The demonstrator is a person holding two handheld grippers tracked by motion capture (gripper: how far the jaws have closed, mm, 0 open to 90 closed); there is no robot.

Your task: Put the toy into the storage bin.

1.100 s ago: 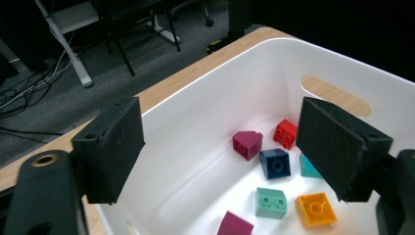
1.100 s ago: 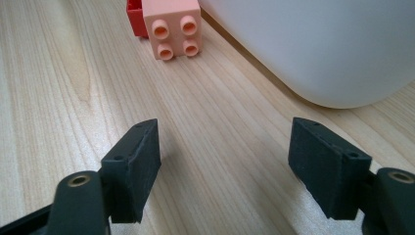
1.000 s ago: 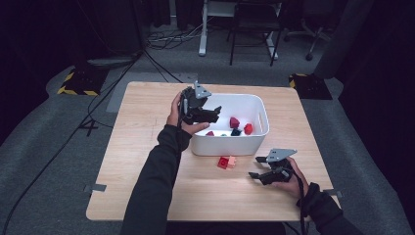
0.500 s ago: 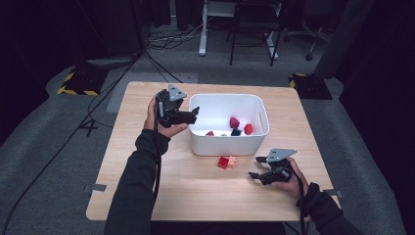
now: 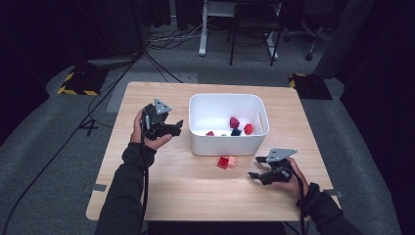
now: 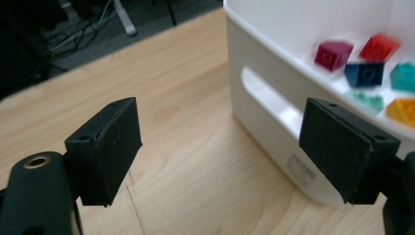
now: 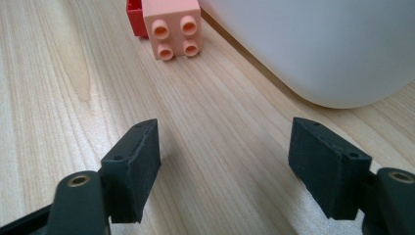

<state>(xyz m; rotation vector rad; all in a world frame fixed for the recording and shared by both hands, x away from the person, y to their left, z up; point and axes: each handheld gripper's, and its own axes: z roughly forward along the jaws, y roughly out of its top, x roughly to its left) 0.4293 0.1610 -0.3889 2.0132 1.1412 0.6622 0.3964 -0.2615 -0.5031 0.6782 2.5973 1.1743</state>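
Observation:
A white bin (image 5: 228,104) stands on the wooden table and holds several coloured bricks (image 5: 235,122), among them maroon, dark blue and teal ones (image 6: 364,72). In front of the bin lie a pink brick (image 7: 173,27) and a red brick (image 5: 223,162) side by side. My left gripper (image 5: 177,127) hovers open to the left of the bin, jaws empty, facing the bin's handle slot (image 6: 266,95). My right gripper (image 5: 256,166) rests low on the table, open and empty, a short way right of the pink brick.
The table's front and left parts are bare wood (image 5: 161,181). Behind the table are a chair, a desk frame and cables on the grey floor (image 5: 161,44).
My left gripper has pulled back out from over the bin, moving left and down to the table's left side. The right gripper has stayed where it was.

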